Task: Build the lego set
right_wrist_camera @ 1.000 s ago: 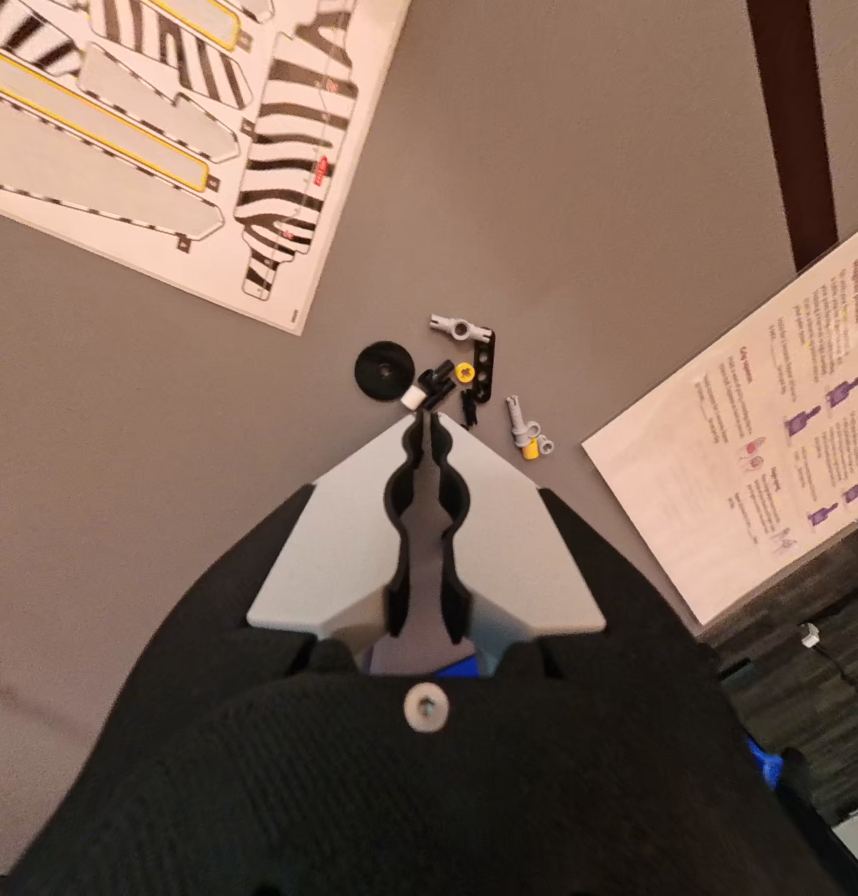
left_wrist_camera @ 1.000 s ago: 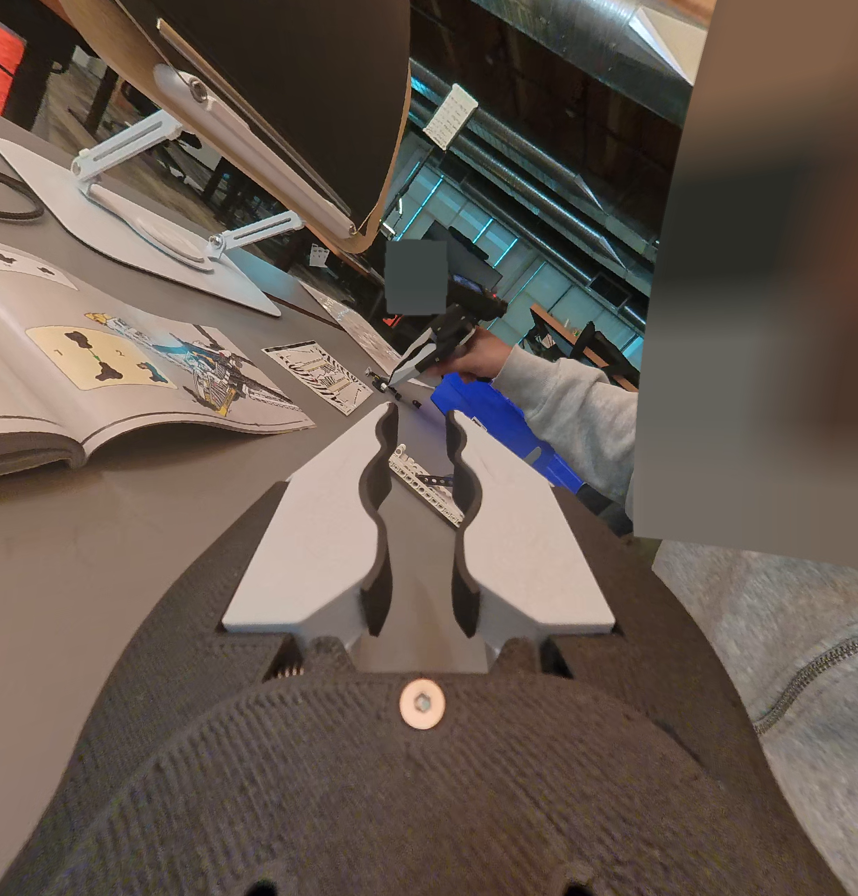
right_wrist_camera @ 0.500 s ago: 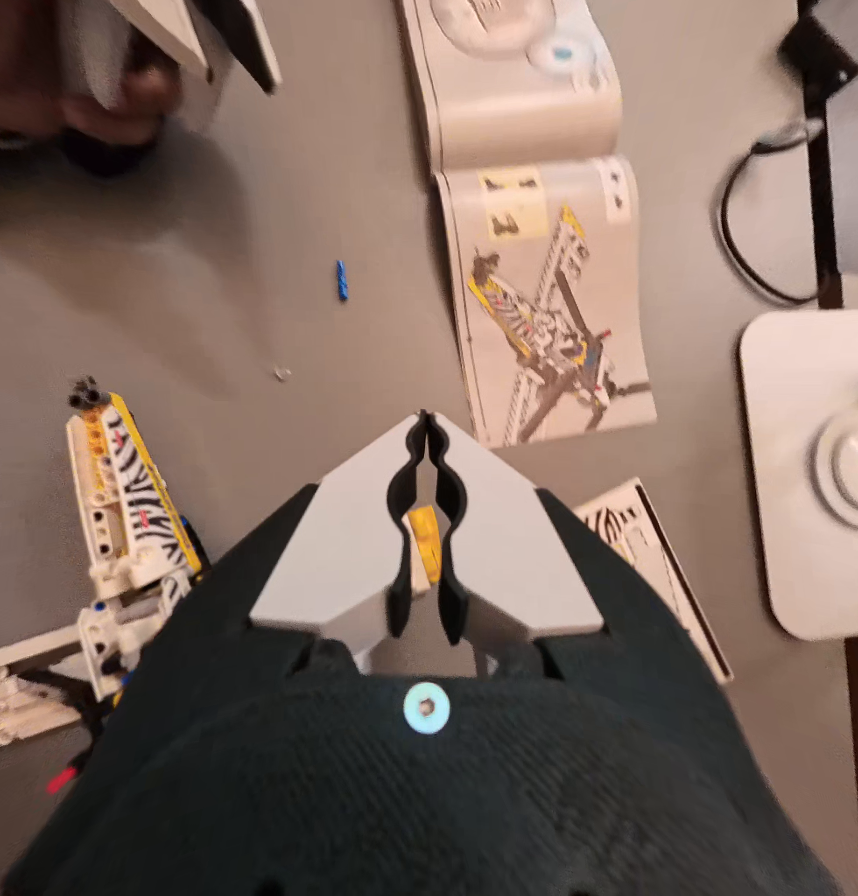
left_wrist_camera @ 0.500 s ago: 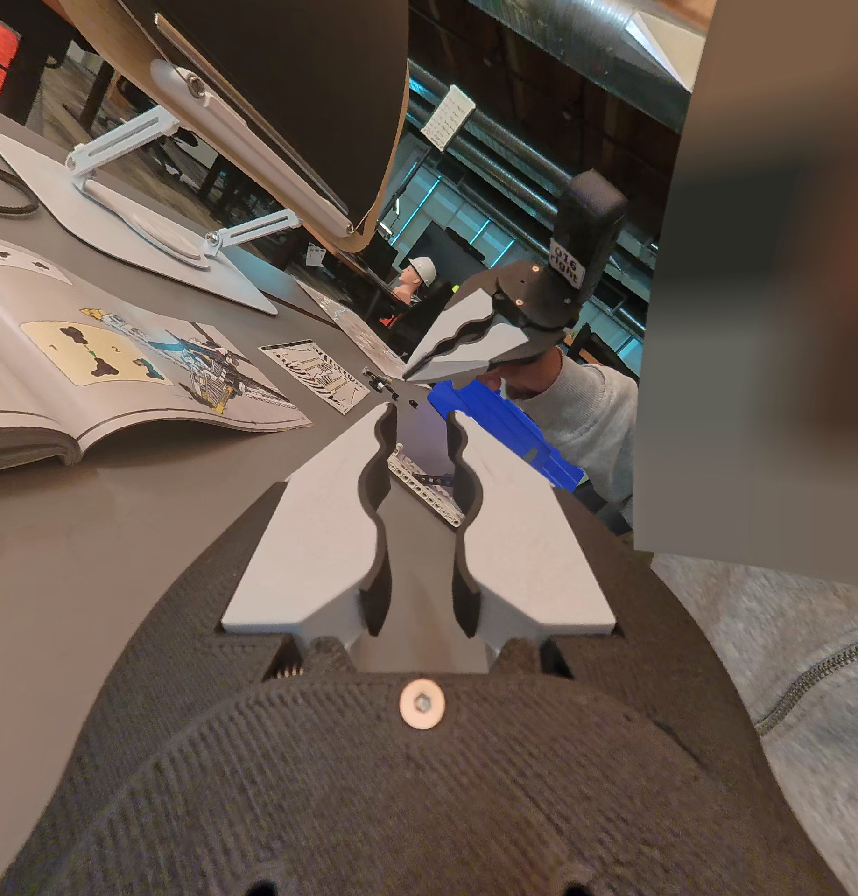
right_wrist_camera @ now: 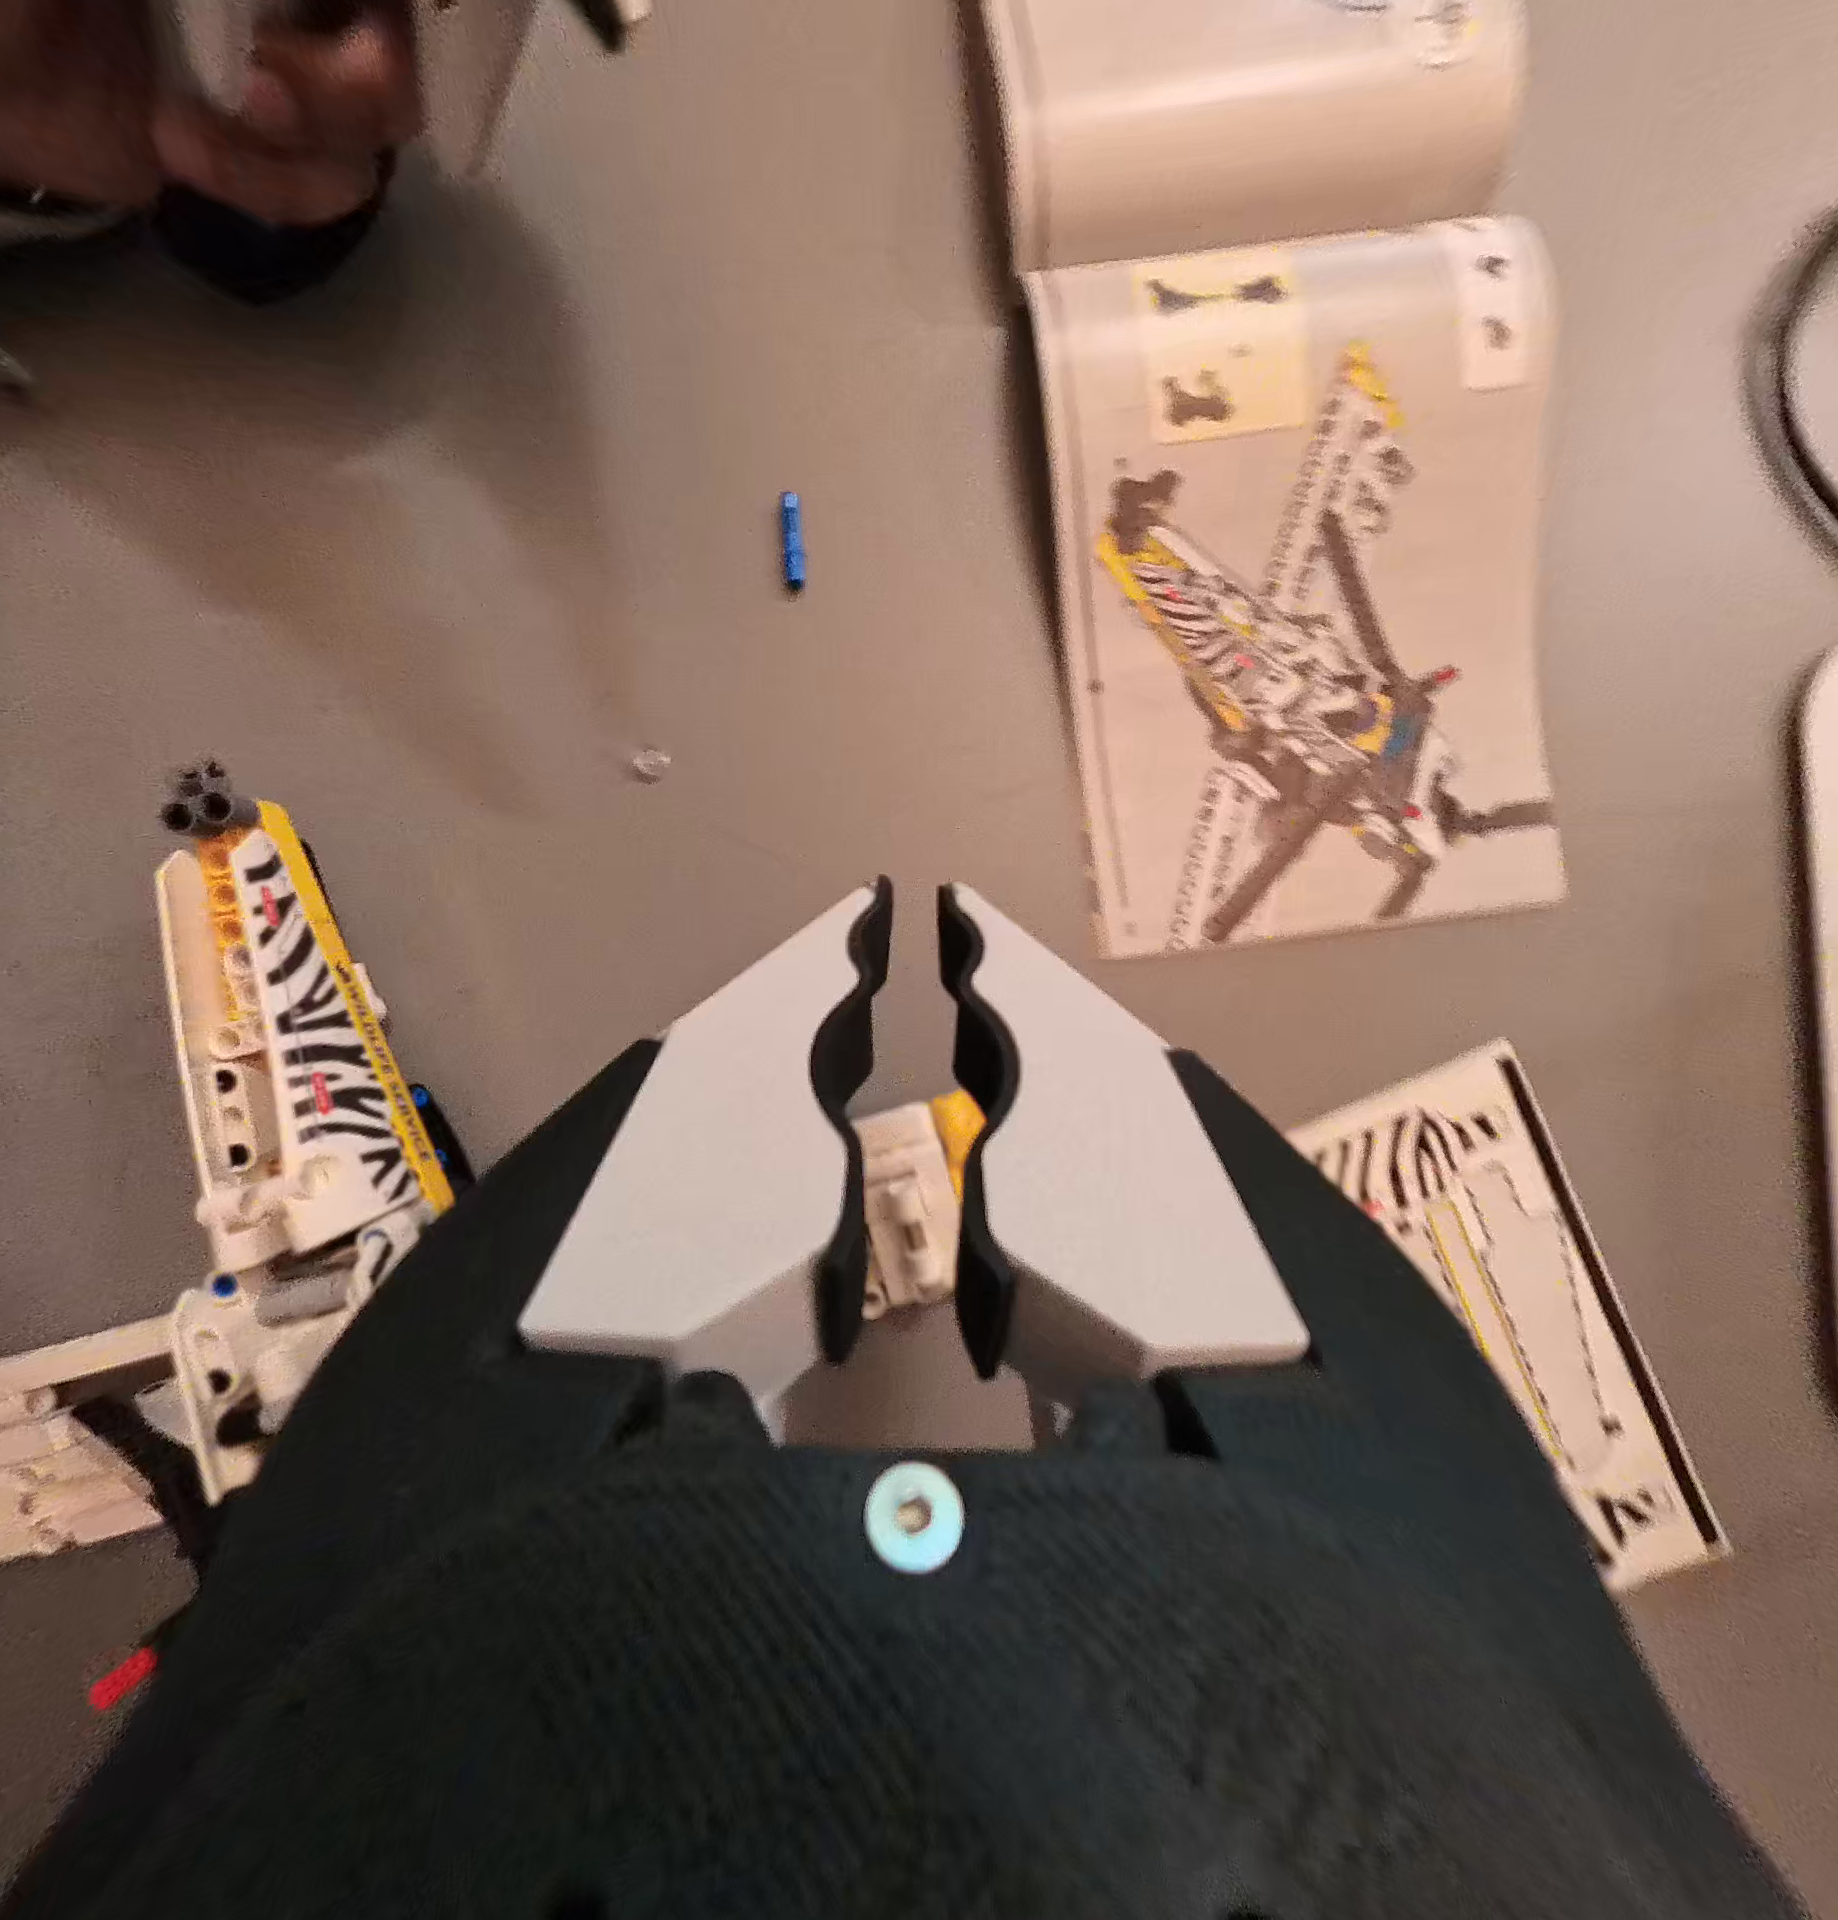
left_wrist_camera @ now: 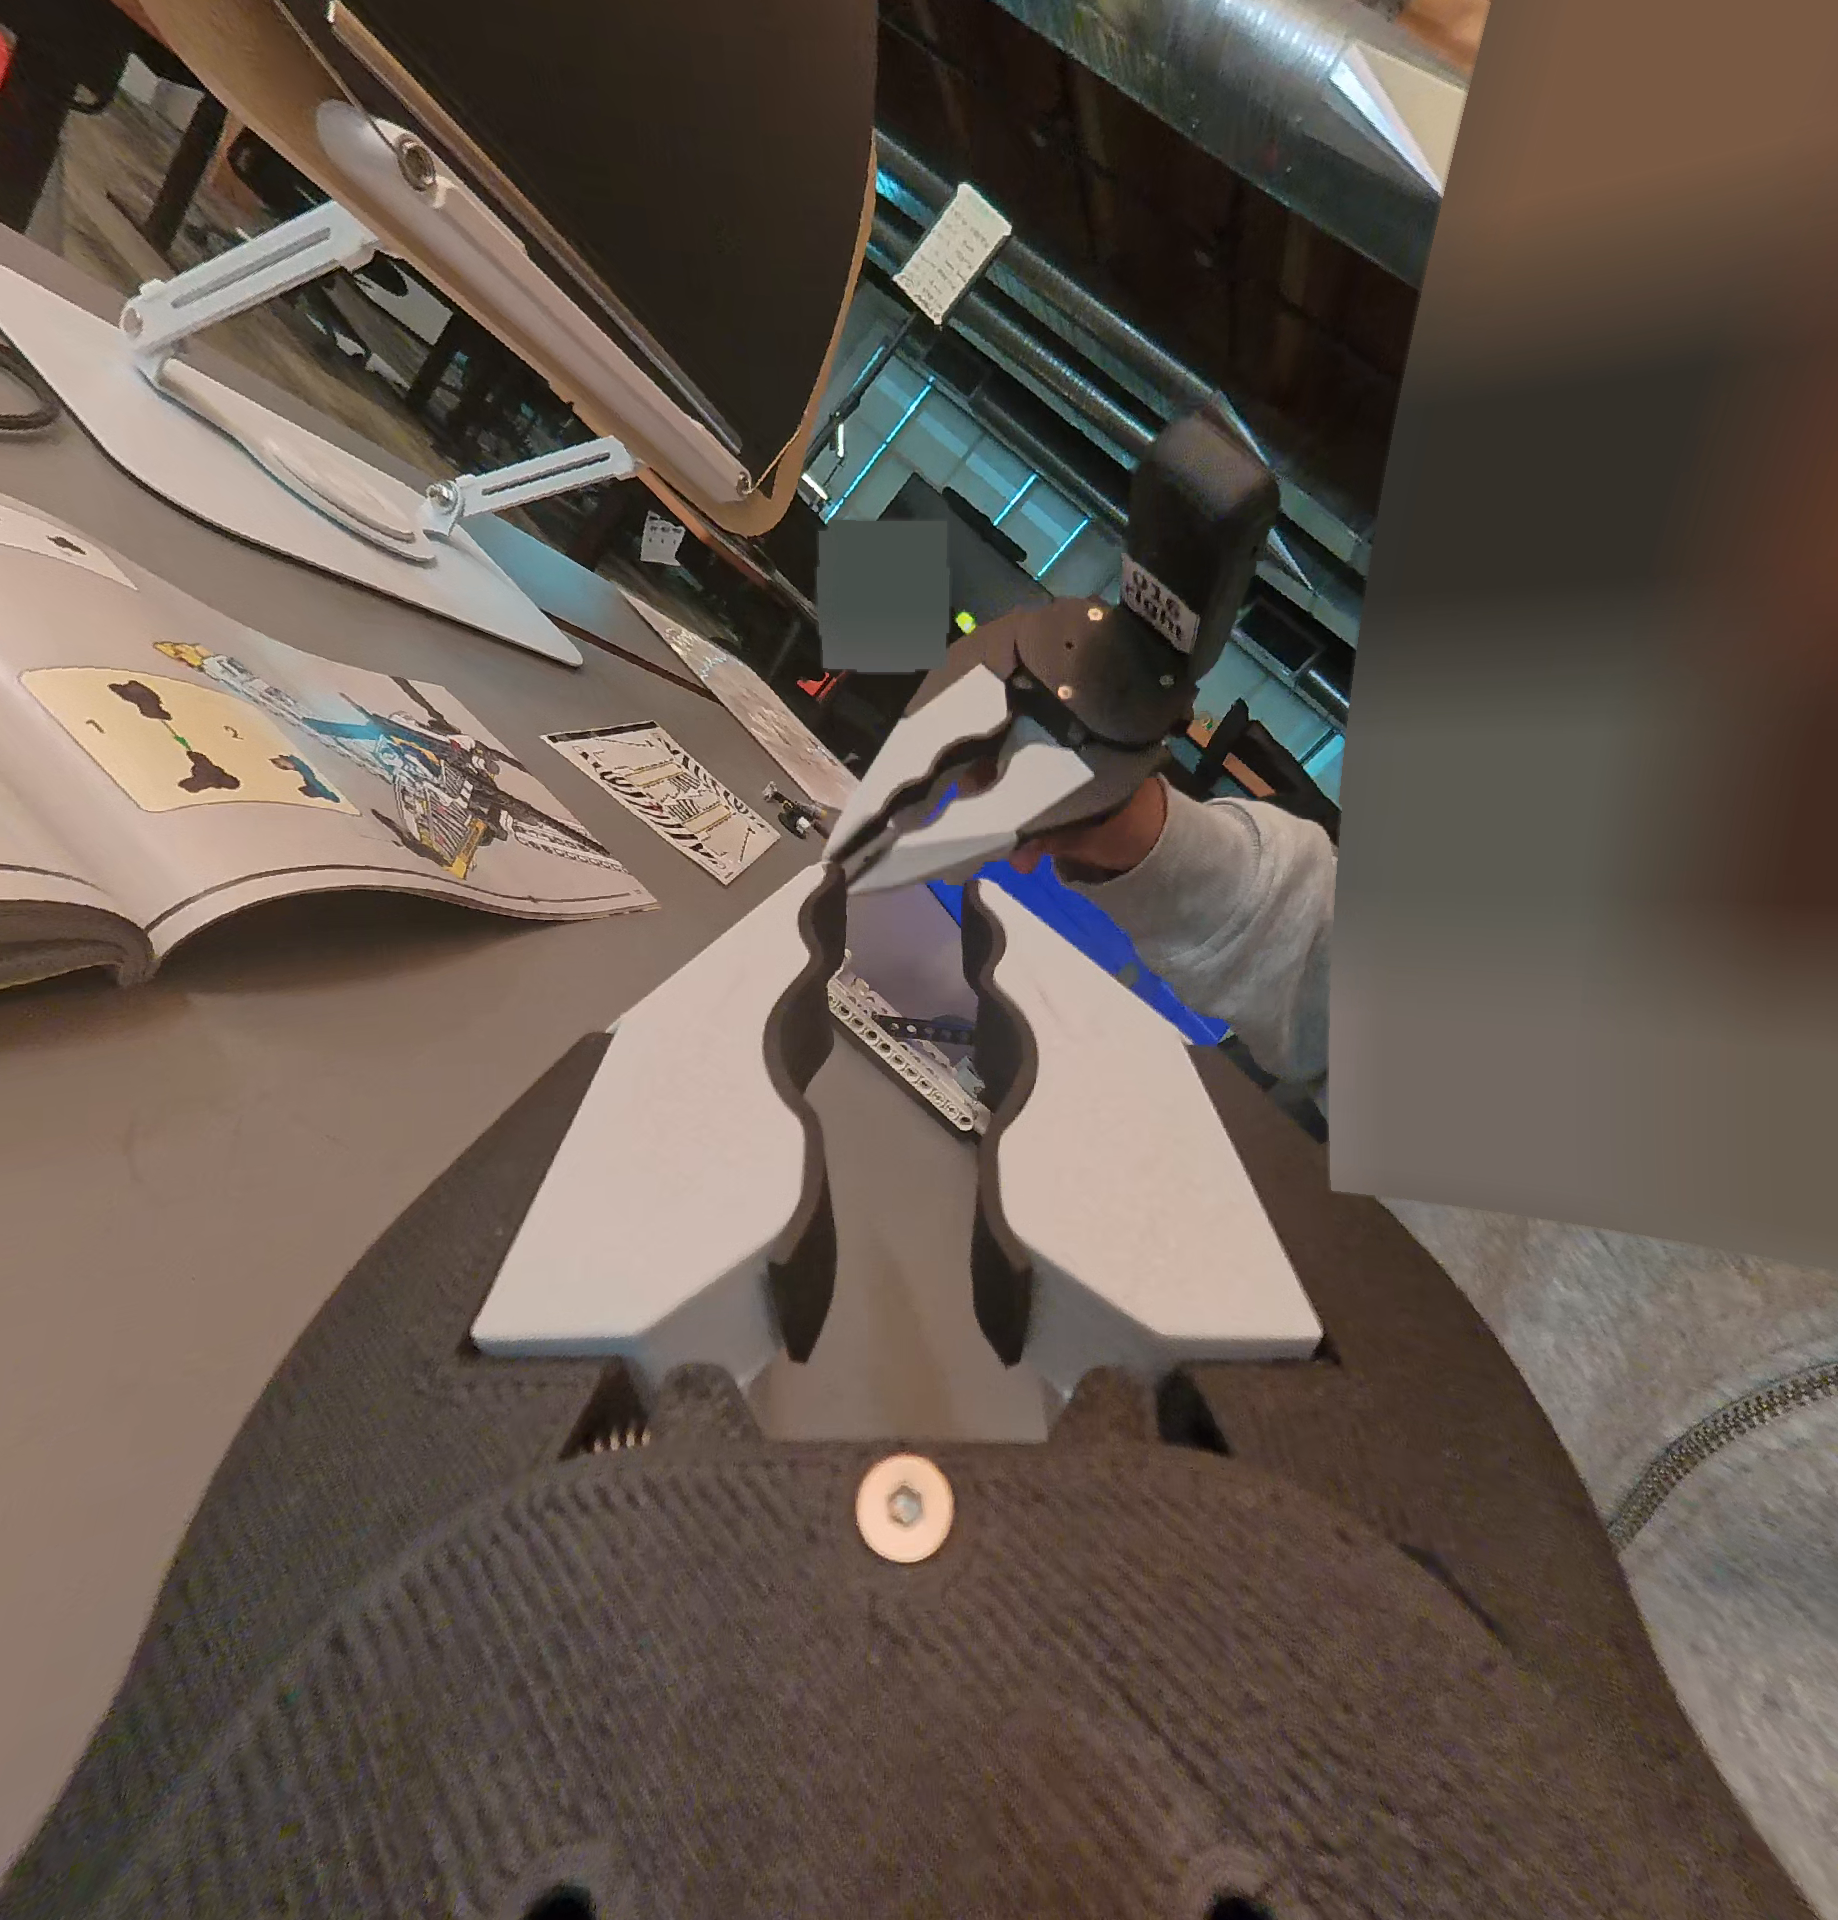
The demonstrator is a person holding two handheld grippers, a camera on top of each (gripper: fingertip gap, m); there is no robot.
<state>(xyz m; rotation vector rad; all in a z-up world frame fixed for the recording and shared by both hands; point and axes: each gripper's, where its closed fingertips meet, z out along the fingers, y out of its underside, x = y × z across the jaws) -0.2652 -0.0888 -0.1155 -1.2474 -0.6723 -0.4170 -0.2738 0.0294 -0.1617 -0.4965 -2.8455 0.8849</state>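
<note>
My left gripper (left_wrist_camera: 900, 896) is open and empty, low over the grey table. A white lego beam (left_wrist_camera: 894, 1049) lies on the table between its fingers. My right gripper (right_wrist_camera: 911, 894) hovers high over the table with a narrow gap between its jaws, and I see nothing in them. It also shows in the left wrist view (left_wrist_camera: 956, 800), just beyond my left fingertips. The white and yellow zebra-striped lego model (right_wrist_camera: 291, 1039) lies to its left. A blue pin (right_wrist_camera: 790, 540) and a tiny pale piece (right_wrist_camera: 648, 764) lie ahead of it.
The open instruction booklet (right_wrist_camera: 1310, 623) (left_wrist_camera: 271, 779) lies right of the model. A sticker sheet (right_wrist_camera: 1497, 1299) (left_wrist_camera: 676, 790) lies near it. A white monitor stand base (left_wrist_camera: 271, 416) and a cable (right_wrist_camera: 1808, 416) sit at the back. Small loose parts (left_wrist_camera: 790, 810) lie past the sheet. The left gripper's tips are roughly 12 cm from the right gripper's. My left gripper's tips are some 9 cm from the blue pin (right_wrist_camera: 790, 540).
My right gripper swung away from the pile of small parts to above the model and booklet, and its jaws went from shut to slightly open. My left gripper stayed put.
</note>
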